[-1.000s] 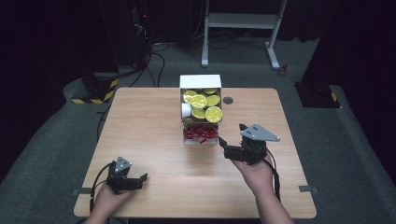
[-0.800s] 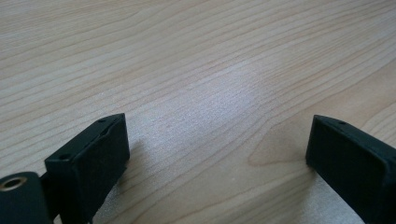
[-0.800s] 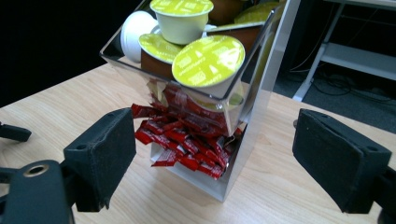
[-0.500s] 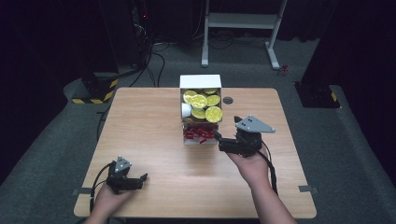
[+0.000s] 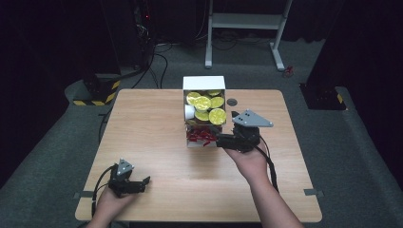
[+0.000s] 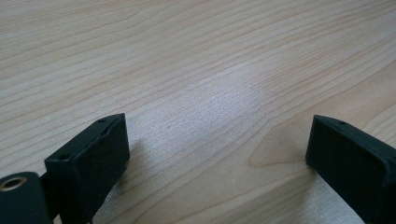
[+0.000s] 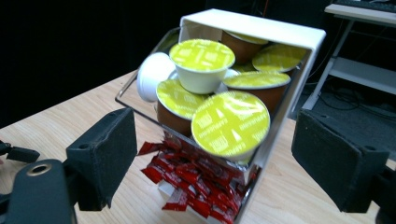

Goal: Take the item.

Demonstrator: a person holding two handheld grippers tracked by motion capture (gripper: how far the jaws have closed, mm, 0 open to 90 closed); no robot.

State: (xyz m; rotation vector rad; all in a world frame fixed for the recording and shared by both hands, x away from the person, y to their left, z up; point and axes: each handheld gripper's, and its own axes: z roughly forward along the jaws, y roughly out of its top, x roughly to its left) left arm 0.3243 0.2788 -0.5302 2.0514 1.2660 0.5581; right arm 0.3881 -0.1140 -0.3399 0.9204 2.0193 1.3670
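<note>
Wooden table (image 5: 152, 137) bears white box (image 7: 261, 28) of yellow-lidded capsules (image 7: 231, 122).

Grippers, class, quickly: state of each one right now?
Left gripper: open, holding nothing, over bare tabletop.
Right gripper: open, holding nothing, jaws wide before the capsule dispenser.

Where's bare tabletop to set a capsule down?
Free: the wide stretch left of the white dispenser, and the near middle between the left gripper and the right gripper. Crowded: the dispenser's front, with red packets spilling out beside the right gripper.
</note>
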